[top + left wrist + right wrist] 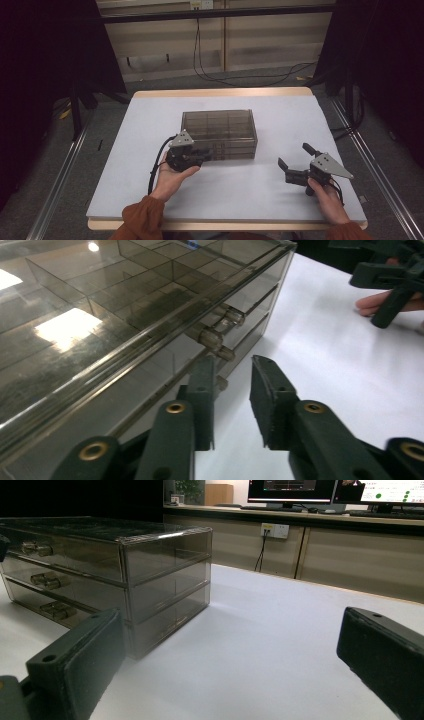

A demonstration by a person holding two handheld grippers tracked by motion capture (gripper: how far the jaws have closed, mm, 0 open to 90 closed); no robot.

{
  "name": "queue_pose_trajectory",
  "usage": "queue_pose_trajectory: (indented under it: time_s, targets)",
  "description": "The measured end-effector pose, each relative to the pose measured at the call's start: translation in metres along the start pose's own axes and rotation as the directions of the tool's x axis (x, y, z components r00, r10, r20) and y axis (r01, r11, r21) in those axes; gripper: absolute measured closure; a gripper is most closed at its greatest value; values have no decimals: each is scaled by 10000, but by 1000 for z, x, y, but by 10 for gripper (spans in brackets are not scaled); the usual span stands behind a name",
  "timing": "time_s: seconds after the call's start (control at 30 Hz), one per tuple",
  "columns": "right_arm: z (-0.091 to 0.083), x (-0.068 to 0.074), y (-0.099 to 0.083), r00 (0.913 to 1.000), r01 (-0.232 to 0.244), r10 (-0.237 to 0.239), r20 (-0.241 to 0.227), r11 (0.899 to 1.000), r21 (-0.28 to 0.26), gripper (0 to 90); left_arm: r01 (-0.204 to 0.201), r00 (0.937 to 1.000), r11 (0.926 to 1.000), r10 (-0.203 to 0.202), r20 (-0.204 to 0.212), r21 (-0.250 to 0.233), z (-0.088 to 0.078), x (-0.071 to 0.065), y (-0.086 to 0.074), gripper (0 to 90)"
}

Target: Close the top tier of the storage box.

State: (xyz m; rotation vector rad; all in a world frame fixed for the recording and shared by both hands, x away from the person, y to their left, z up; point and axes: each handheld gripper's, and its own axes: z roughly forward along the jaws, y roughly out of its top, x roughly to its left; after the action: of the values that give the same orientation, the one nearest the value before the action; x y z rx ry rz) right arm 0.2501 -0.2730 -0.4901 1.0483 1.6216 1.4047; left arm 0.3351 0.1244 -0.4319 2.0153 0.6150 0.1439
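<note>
Sitting near the middle of the white table top, the smoky transparent plastic drawer box has 3 shallow drawers stacked one above another, each with a small clear knob on its front. Its front faces me, and its lid shows a grid of compartments from above.

My left gripper is at the box's front left corner, close against the drawer fronts. In the left gripper view its 2 black jaws stand a little apart with nothing between them; the jaw nearer the box lies just beside the lowest drawer's front, below the clear drawer knobs. I cannot tell whether it touches the plastic. My left hand cups the gripper body from below, and a black cable loops away from it.

My right gripper rests well apart from the box, on the table to its right, with its jaws spread wide and empty, pointing toward the box. My right hand grips it from behind.

Beyond the table lies a grey floor with cables.
</note>
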Motion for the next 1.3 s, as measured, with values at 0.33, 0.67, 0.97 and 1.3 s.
queue_pose_trajectory:
  time_s: [0.33, 0.67, 0.97, 1.3]
  targets:
    - [0, 0, 0, 10000, 6, -6, -35, 10000, 17, 0, -109, 9998, 9999, 111, -143, 96, -18, -4, -4, 483]
    - [0, 0, 0, 10000, -37, 37, -2, 10000, 1, 0, 91, 9952, 9998, -108, -969, -176, -37, -7, -11, 257]
    - [0, 0, 0, 10000, -57, 57, 10, 10000, 21, 0, 121, 9942, 9999, -120, -1068, -1, -52, -6, -21, 133]
    - [0, 0, 0, 10000, 9, -9, -12, 10000, 11, 0, 539, 9810, 9983, -568, -1857, -206, -74, -1, -39, 68]
